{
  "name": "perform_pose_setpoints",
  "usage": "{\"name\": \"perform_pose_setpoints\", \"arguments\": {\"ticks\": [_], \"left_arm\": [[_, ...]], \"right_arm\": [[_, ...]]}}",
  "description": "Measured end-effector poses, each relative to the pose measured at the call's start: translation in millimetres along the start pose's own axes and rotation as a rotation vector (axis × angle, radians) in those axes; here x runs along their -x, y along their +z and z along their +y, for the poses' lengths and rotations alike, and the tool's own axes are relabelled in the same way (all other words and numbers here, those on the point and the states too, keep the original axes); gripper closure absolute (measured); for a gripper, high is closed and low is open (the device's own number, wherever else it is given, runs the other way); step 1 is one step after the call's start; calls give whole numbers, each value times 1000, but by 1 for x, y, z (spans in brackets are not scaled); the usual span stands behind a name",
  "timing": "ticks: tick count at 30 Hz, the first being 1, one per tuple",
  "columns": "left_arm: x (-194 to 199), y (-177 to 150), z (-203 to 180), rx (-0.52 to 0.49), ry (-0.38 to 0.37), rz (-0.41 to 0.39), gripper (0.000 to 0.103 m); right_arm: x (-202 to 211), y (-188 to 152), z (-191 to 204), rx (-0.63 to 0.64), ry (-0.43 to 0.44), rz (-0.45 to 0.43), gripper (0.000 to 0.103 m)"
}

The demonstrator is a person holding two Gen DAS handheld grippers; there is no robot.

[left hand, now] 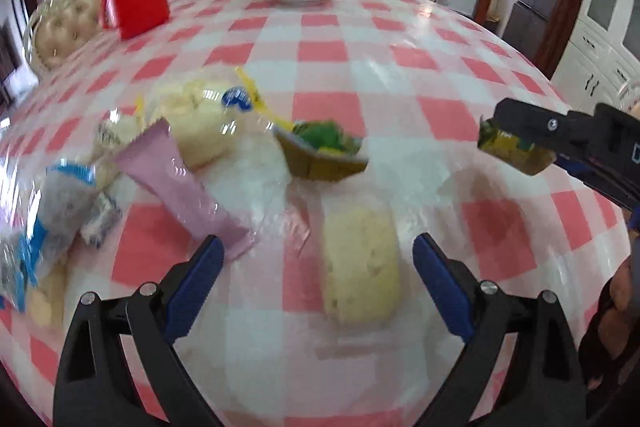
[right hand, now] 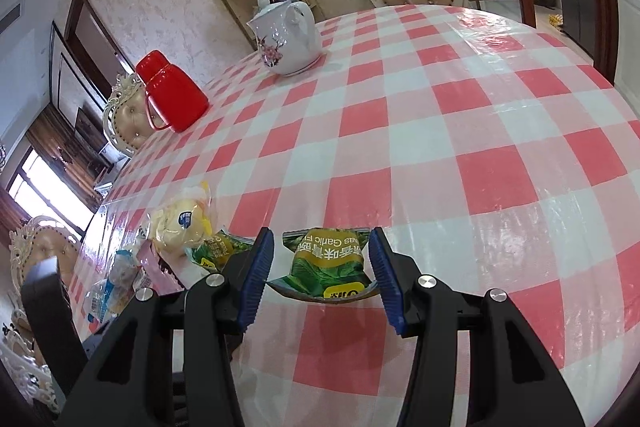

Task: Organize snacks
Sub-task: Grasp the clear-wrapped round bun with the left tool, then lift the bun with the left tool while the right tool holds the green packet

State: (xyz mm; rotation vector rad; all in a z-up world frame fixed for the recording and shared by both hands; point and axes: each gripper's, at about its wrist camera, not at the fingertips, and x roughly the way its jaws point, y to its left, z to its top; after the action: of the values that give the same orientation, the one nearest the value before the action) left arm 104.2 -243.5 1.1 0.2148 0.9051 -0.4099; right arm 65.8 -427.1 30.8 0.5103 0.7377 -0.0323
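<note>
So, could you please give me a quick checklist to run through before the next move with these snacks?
1. Right gripper has the green pea packet: ok, the packet sits between its pads, lifted off the cloth.
2. Left gripper free: ok, jaws wide, nothing pinched.
3. Yellow cake packet reachable: ok, it lies on the checked tablecloth between the left fingers.
4. Second green packet clear of the pile: ok, it lies beside the pink packet.
5. Teapot and red flask out of the way: ok, at the far edge.
6. Where the snacks go: cannot tell.
</note>
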Motion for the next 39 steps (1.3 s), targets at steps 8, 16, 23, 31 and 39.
{"name": "perform_pose_setpoints", "arguments": {"ticks": [8,16,23,31,39], "left_arm": [[4,-5,-22,-114,-64,-21,67],[29,-22,14,28,-50,-83,67],[50,-33,59,203,-43,-143,67],[85,-72,86,335,-58,-175,67],[118,-114,93,366,-79,-190,67]], "right_arm": [[-6,-1,0,9,-7,15,54],[-10,-7,14,73,8,15,54],[9,-29,35,132,33,-14,54],[48,-88,80,231,97,-64,54],[76,-141,105,257,124,-57,54]]}}
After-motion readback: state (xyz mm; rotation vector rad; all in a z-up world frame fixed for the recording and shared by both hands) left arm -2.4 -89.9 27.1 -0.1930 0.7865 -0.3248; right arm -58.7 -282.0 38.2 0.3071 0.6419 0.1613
